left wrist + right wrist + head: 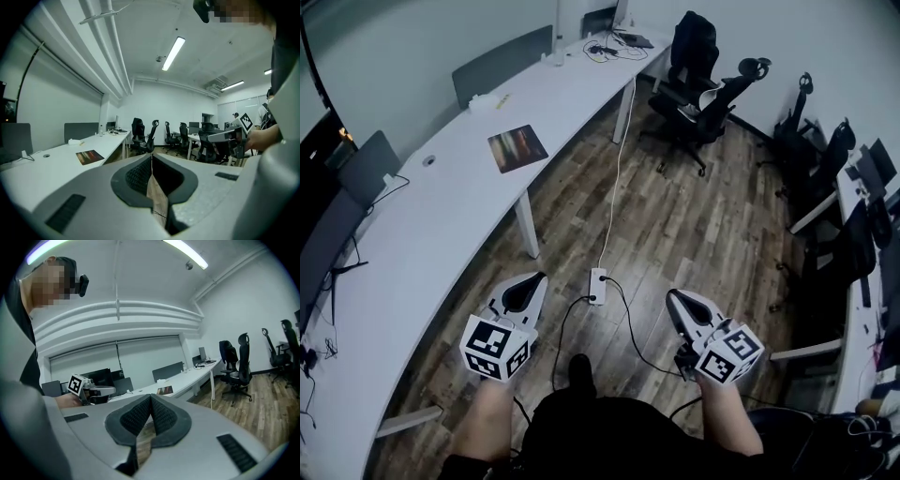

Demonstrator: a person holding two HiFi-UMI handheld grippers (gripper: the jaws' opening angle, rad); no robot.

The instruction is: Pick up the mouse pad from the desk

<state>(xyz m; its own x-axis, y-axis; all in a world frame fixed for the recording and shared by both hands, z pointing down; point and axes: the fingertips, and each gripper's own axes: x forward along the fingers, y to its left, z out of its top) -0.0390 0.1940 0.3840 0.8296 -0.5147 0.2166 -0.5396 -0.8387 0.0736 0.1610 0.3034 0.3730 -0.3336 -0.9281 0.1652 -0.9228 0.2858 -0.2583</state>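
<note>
Left gripper (pixel 536 279) and right gripper (pixel 673 295) both closed tight on nothing, held over wood floor (pixel 675 220), well apart from mouse pad (pixel 517 148) lying flat on white desk (pixel 441 230).

Long white desk (pixel 441 225), black office chairs (pixel 692 47), wood-plank floor (pixel 694 216), white walls (pixel 154 101), ceiling strip light (pixel 173 53).

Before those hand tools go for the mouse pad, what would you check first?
1. Mouse pad in sight: ok, flat on the desk.
2. Nothing lying on the pad: ok.
3. Left gripper empty: ok.
4. Right gripper empty: ok.
5. Grippers open to grasp: not ok, both shut.
6. Pad within reach: not ok, both grippers hang over the floor, well short of the pad.
</note>
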